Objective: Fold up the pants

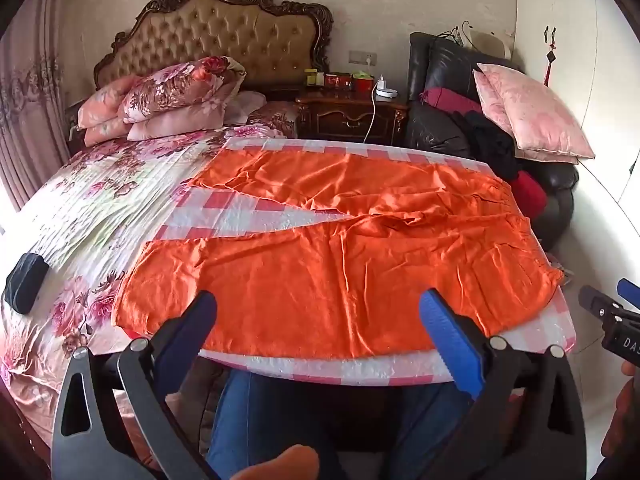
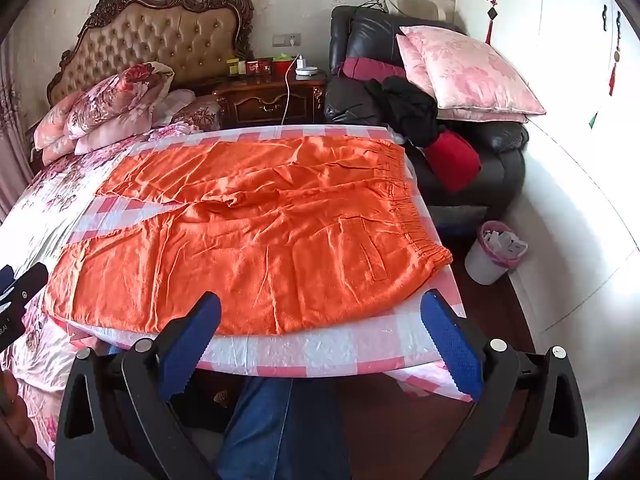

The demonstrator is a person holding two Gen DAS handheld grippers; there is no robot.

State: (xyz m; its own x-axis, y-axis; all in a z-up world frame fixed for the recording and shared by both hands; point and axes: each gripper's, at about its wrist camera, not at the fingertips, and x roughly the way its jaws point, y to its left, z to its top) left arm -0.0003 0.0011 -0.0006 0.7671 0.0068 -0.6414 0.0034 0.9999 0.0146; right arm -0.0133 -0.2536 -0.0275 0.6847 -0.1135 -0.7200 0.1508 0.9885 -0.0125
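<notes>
pants: bright orange pants spread flat and unfolded on the checkered table; legs run out to the left with a wedge of tablecloth showing between them; elastic waistband sits at the right end, right by the table edge; a pocket outline shows near the waistband in the right wrist view; fabric is pretty wrinkly

table: pink and white check cloth over it, pushed up against the bed; pants cover most of the top

left gripper: left gripper hangs at the near edge of the table, over the near leg of the pants; blue pads spread wide apart, nothing between them; can't tell if the tips touch the fabric

right gripper: right gripper also at the near edge, closer to the waistband end; fingers wide apart too, holding nothing

writing: the only readable bit is "DA" in white on the black body of the right gripper at the far right of the left wrist view, cut off by the frame; some letters on the left gripper body at the left of the right wrist view, too small to make out

other stuff: nightstand with jars too blurry to read; black armchair with a pink pillow; white bin on the floor
</notes>
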